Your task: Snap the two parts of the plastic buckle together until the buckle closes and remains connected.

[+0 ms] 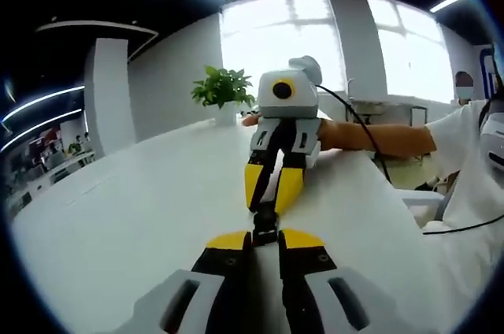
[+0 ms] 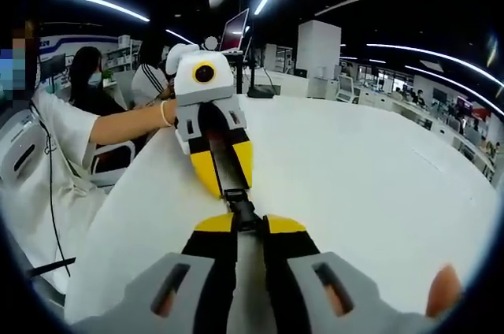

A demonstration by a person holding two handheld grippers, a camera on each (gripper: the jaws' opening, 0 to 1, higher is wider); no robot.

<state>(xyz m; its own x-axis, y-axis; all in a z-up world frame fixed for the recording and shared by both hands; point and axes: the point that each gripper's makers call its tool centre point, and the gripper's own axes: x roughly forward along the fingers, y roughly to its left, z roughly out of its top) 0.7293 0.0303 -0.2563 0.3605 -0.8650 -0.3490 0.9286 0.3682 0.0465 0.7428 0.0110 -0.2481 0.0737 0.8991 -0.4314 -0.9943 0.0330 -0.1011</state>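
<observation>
Grippers first: you are holding your left gripper and right gripper nose to nose above the white table, each clenched on one half of the buckle. You are keeping them in line, probably so the halves meet straight. At twelve o'clock from each gripper's own jaws, the dark buckle is bridging both tips, seemingly joined or nearly so.

Bare table; distant plant.
</observation>
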